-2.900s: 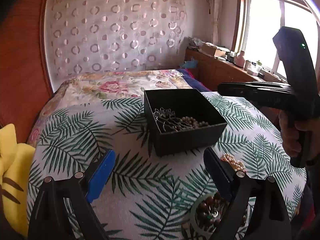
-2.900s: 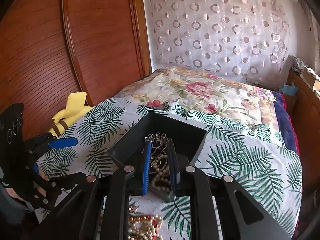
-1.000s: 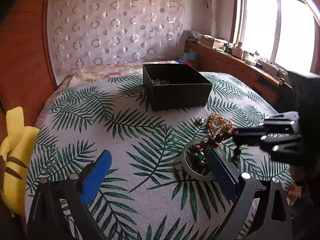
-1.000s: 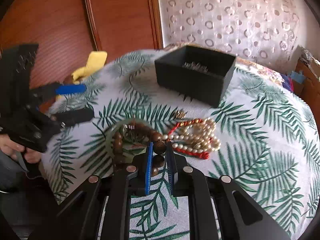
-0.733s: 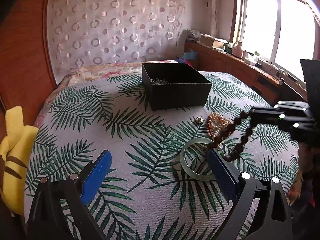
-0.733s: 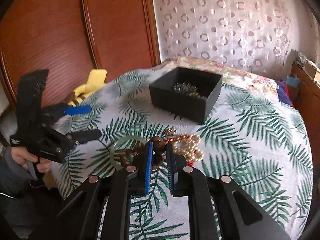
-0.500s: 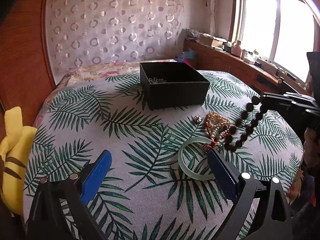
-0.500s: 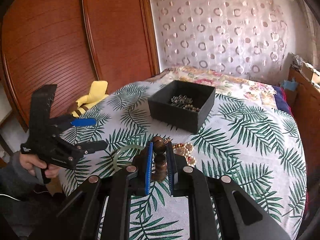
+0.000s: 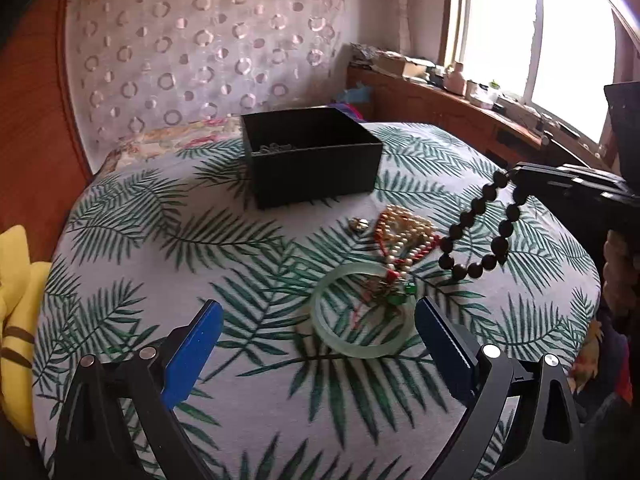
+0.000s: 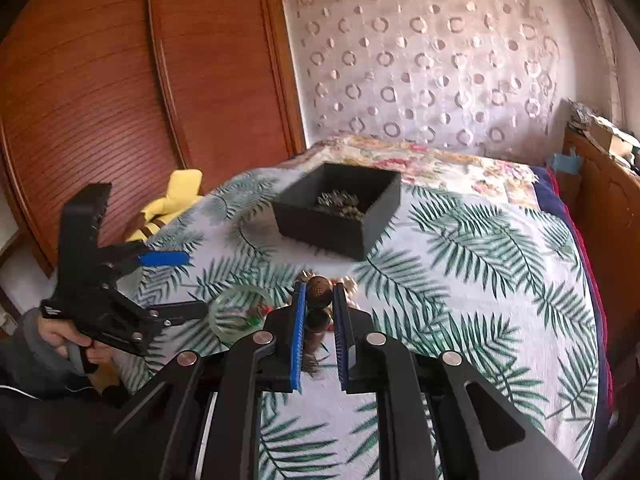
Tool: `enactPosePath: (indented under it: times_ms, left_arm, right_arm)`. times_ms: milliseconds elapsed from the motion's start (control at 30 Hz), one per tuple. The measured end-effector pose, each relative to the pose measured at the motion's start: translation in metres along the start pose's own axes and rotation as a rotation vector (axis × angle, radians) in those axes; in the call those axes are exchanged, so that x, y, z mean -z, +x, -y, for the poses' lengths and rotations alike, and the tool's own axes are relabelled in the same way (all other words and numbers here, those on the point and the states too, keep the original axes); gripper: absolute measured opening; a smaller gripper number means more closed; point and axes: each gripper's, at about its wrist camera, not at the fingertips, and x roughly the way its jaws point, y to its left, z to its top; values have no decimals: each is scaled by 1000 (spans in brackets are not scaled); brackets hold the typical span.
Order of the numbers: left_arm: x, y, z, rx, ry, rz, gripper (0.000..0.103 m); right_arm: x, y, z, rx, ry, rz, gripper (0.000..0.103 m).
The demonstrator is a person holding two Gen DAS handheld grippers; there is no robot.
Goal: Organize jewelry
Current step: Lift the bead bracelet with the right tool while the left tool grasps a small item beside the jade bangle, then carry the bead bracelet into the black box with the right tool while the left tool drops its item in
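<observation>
My right gripper (image 10: 319, 300) is shut on a dark wooden bead bracelet (image 9: 476, 236), pinching one large bead (image 10: 319, 291). In the left wrist view that bracelet hangs as a loop from the right gripper (image 9: 516, 178), clear of the cloth. Beneath and left of it lie a pile of pearl and red beads (image 9: 404, 236), a small metal charm (image 9: 359, 224) and a pale green bangle (image 9: 362, 316) with a tangled green-stone piece across it. A black box (image 9: 312, 160) holding chain jewelry stands farther back. My left gripper (image 9: 316, 348) is open, just short of the bangle.
The palm-leaf cloth (image 9: 168, 248) covers a rounded bed end that drops off at the front and right. A yellow plush toy (image 10: 176, 200) lies at the left edge by the wooden wardrobe (image 10: 120, 80). A person's hand (image 10: 60, 340) holds the left gripper (image 10: 188, 284).
The right gripper has lifted the dark bead bracelet out of the green bangle and carried it up and back toward the box. The left gripper has edged slightly forward, still open.
</observation>
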Motion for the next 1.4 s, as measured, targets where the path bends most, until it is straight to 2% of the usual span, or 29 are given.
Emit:
enactPosePath:
  times_ms: [67, 133, 200, 233, 300, 400, 533, 667, 733, 867, 967, 1400]
  left_arm:
    - [-2, 2, 7, 18, 17, -8, 92]
    - [-4, 4, 15, 39, 34, -13, 81]
    - [-7, 8, 21, 69, 46, -31, 66]
    - [-8, 10, 23, 83, 49, -38, 63]
    - [-9, 16, 28, 107, 54, -58, 47]
    - [-11, 23, 33, 128, 62, -79, 33]
    - [-12, 34, 33, 163, 39, -105, 30]
    - [-12, 40, 32, 168, 27, -117, 28]
    - [-13, 42, 32, 155, 29, -117, 20]
    - [-11, 39, 33, 156, 35, -108, 14]
    - [-9, 31, 29, 151, 30, -91, 4]
    - [-23, 2, 3, 145, -33, -17, 3]
  right_arm:
    - [5, 3, 4, 10, 9, -9, 15]
    - [11, 6, 9, 26, 17, -18, 15]
    - [15, 7, 13, 28, 32, -23, 15]
    - [16, 8, 15, 29, 38, -24, 15]
    - [18, 8, 18, 29, 45, -24, 15]
    - [21, 10, 21, 26, 58, -27, 15]
    - [22, 11, 22, 21, 61, -28, 15]
    - [22, 12, 21, 19, 63, -28, 15]
    - [22, 12, 21, 19, 63, -28, 15]
    - [22, 12, 21, 20, 62, -29, 15]
    - [22, 12, 21, 20, 61, -28, 15]
    - [9, 13, 11, 11, 33, -14, 15]
